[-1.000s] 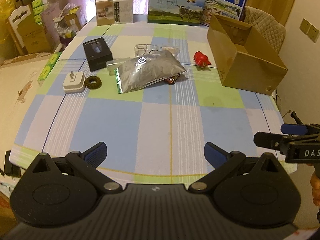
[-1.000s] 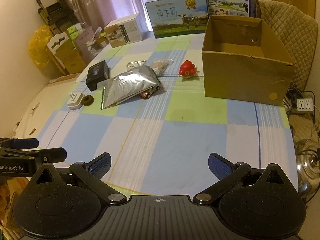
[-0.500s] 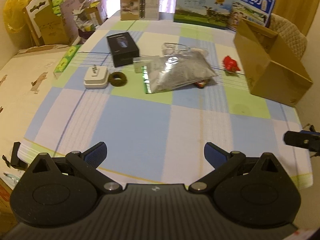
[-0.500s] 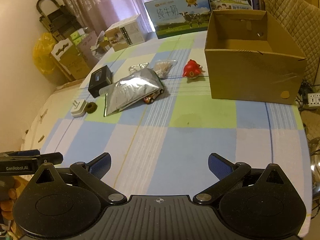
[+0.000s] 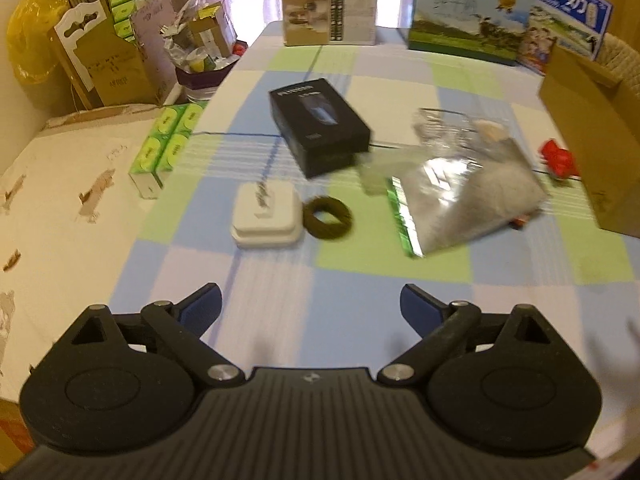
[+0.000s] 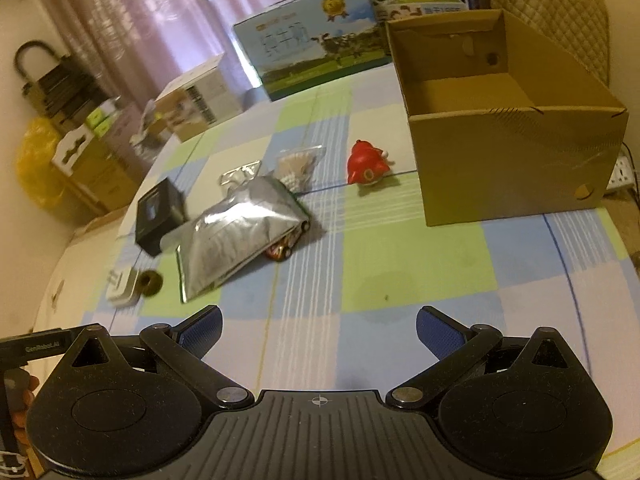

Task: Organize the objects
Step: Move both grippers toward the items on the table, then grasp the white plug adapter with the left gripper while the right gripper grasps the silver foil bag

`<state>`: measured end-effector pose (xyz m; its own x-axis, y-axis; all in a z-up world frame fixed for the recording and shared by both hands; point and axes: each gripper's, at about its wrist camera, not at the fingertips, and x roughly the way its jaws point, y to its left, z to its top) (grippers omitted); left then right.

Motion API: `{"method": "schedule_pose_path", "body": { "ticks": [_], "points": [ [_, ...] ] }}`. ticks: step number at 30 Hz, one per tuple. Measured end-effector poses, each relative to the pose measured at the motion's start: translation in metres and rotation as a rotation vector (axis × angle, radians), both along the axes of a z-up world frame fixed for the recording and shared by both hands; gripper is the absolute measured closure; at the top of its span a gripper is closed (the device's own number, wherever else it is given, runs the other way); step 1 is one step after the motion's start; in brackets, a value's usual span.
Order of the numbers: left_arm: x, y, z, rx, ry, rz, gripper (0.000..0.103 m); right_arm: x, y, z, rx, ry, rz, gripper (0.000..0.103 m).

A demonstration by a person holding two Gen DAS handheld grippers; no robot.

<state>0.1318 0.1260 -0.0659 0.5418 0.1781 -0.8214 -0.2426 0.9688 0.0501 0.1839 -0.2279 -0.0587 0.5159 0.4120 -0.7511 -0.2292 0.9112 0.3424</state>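
Observation:
Loose items lie on the checked tablecloth: a white charger (image 5: 266, 220), a dark ring (image 5: 327, 218), a black box (image 5: 318, 125), a silver foil pouch (image 5: 466, 200) and a red toy (image 5: 558, 158). My left gripper (image 5: 311, 307) hangs open over the near left of the table, short of the charger and ring. From the right wrist I see the foil pouch (image 6: 236, 236) lying over a small toy car (image 6: 282, 250), the red toy (image 6: 366, 164) and an open cardboard box (image 6: 508, 160) with nothing in it. My right gripper (image 6: 318, 328) is open, holding nothing.
Milk cartons (image 6: 308, 56) and a white carton (image 5: 328, 10) stand at the table's far end. Green tissue packs (image 5: 166, 146) and cardboard clutter (image 5: 100, 60) sit off the left edge. A padded chair (image 6: 548, 12) stands behind the cardboard box.
Both grippers moved forward over the table; the left one swung leftward toward the charger and ring. Both stayed open, and no object on the table has shifted.

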Motion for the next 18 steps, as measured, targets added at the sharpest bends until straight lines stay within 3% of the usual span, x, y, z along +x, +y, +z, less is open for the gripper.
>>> {"method": "schedule_pose_path", "body": {
  "ticks": [8,18],
  "points": [
    [0.047,0.048,-0.027,0.024,0.035,-0.026,0.013,0.009,0.022,-0.011,-0.033,0.029,-0.097,0.002],
    [0.090,0.074,-0.054,0.021,0.078,-0.075,0.020,0.010,0.037,-0.022,-0.065,0.063,-0.176,0.002]
  ]
}}
